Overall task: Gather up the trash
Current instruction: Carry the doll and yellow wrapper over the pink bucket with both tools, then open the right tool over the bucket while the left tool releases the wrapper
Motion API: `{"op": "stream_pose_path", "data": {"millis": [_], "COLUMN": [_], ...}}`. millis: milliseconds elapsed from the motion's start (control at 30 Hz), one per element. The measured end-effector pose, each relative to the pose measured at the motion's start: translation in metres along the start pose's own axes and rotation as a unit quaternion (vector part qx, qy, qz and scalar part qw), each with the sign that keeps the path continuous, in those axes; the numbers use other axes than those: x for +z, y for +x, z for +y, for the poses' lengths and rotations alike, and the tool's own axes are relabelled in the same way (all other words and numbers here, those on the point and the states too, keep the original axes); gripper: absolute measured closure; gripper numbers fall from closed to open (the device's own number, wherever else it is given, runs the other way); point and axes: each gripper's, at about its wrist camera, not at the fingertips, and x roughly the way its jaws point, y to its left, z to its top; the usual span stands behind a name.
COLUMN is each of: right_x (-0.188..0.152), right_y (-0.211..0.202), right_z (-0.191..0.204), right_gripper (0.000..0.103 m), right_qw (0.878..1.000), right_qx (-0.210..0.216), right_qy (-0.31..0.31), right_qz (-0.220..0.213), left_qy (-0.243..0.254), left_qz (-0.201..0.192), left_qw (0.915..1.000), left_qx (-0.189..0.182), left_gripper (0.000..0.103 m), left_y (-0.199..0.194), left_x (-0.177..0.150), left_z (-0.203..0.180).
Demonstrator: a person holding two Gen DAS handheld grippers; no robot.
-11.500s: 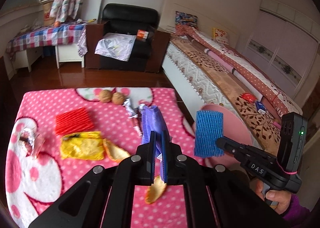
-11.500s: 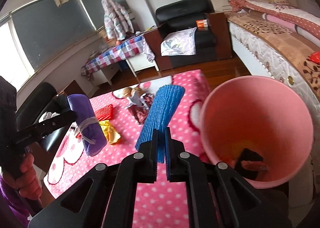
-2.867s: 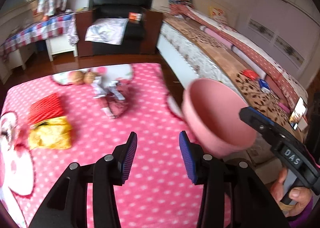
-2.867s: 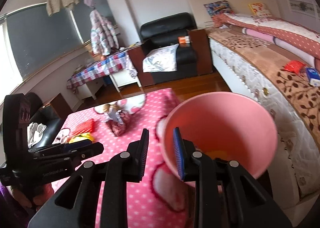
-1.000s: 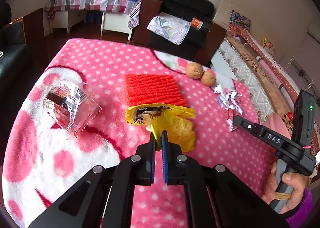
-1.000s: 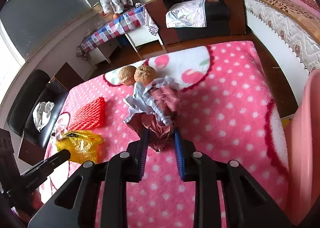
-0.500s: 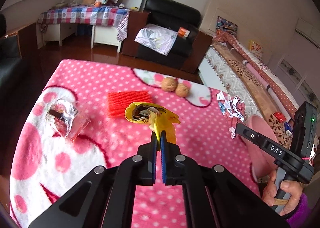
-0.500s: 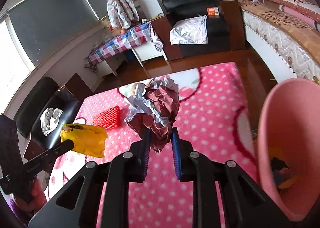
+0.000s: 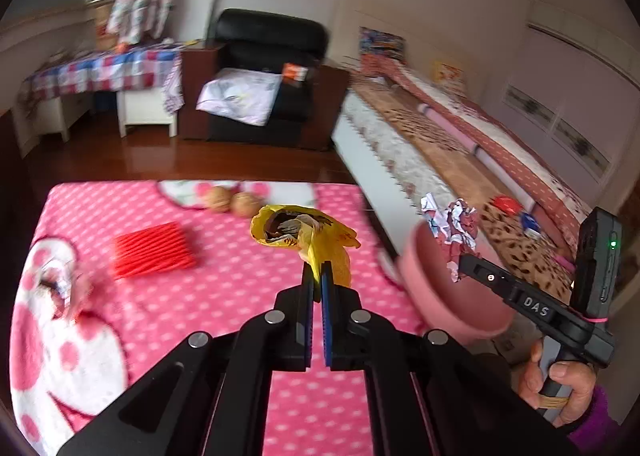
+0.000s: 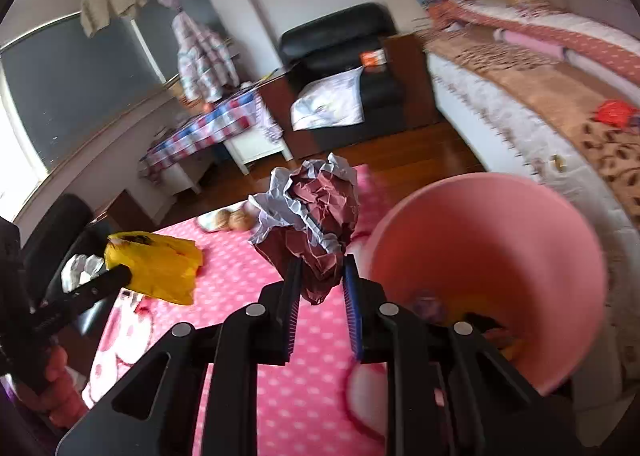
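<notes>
My left gripper [image 9: 316, 276] is shut on a yellow plastic bag [image 9: 304, 234] and holds it in the air above the pink dotted table [image 9: 224, 296]; the bag also shows in the right wrist view [image 10: 160, 262]. My right gripper [image 10: 318, 276] is shut on a crumpled maroon and white wrapper [image 10: 312, 216], held just left of the rim of the pink bin [image 10: 500, 256]. In the left wrist view the wrapper [image 9: 452, 226] hangs over the pink bin [image 9: 440, 288] at the table's right edge. The bin holds several pieces of trash.
A red foam net [image 9: 154, 250], two walnuts [image 9: 232, 202] and a clear wrapper [image 9: 60, 284] lie on the table. A bed [image 9: 460, 160] runs along the right. A black armchair [image 9: 272, 72] and a checked table [image 9: 100, 72] stand behind.
Both grippers have lifted their trash off the table and carried it right, toward the pink bin. The wrapper now hangs at the bin's rim.
</notes>
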Motion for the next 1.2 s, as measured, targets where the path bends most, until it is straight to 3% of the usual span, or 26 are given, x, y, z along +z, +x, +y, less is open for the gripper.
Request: {"op": "stream_pose_path", "data": {"millis": [267, 533, 1067, 1200], "right_x": [-0.007, -0.020, -0.026, -0.026], "right_y": [-0.034, -0.038, -0.029, -0.026], "right_z": [-0.052, -0.097, -0.118, -0.118], "right_gripper": [0.082, 0.082, 0.080, 0.072], "right_qw": [0.997, 0.995, 0.995, 0.994], "right_qx": [-0.069, -0.083, -0.064, -0.072], "right_qy": [0.022, 0.060, 0.078, 0.085], "right_qz": [-0.020, -0.007, 0.006, 0.013], "left_qy": [0.066, 0.129, 0.131, 0.120], "left_qz": [0.026, 0.065, 0.117, 0.121], "left_qw": [0.9955, 0.9860, 0.9821, 0.9829], "left_qx": [-0.063, -0.083, -0.068, -0.069], "left_gripper": [0.100, 0.100, 0.099, 0.079], "left_y": [0.030, 0.071, 0.123, 0.125], "left_x": [0.004, -0.011, -0.024, -0.024], "left_z": [-0.088, -0.155, -0.174, -0.170]}}
